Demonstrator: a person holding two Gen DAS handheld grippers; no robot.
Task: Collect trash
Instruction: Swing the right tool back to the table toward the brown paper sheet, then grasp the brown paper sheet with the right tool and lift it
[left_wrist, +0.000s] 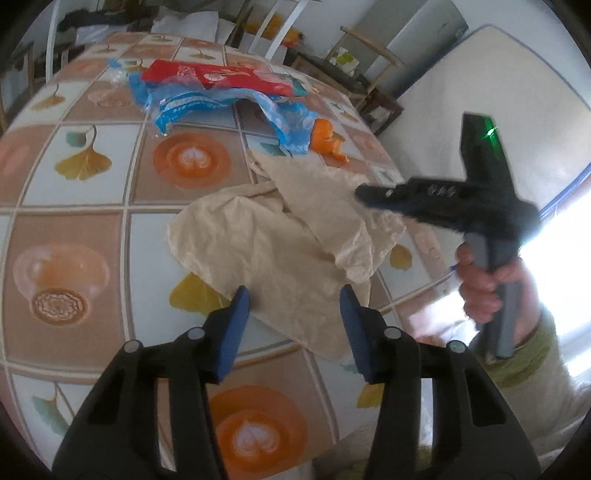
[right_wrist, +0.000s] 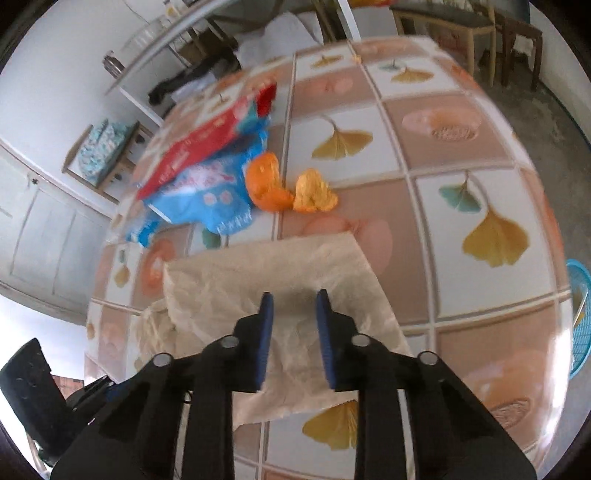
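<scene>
Your left tongs (left_wrist: 293, 295) hang just above the near edge of the crumpled beige paper (left_wrist: 280, 236), which lies on the table (left_wrist: 74, 206) with the tile and ginkgo leaf pattern. The blue pads stand apart, with a part of the paper seen between them, but they do not press it. Your right tongs (right_wrist: 294, 301) are also over this paper (right_wrist: 258, 280), on its right side; the pads are narrow but not closed, and nothing is gripped between them. Beyond the paper, farther from you, lie the blue plastic wrapper (left_wrist: 229, 107) and the red packet (left_wrist: 218, 75) partly on top of it. The orange peel (left_wrist: 327, 140) lies beside the wrapper, between it and the paper.
</scene>
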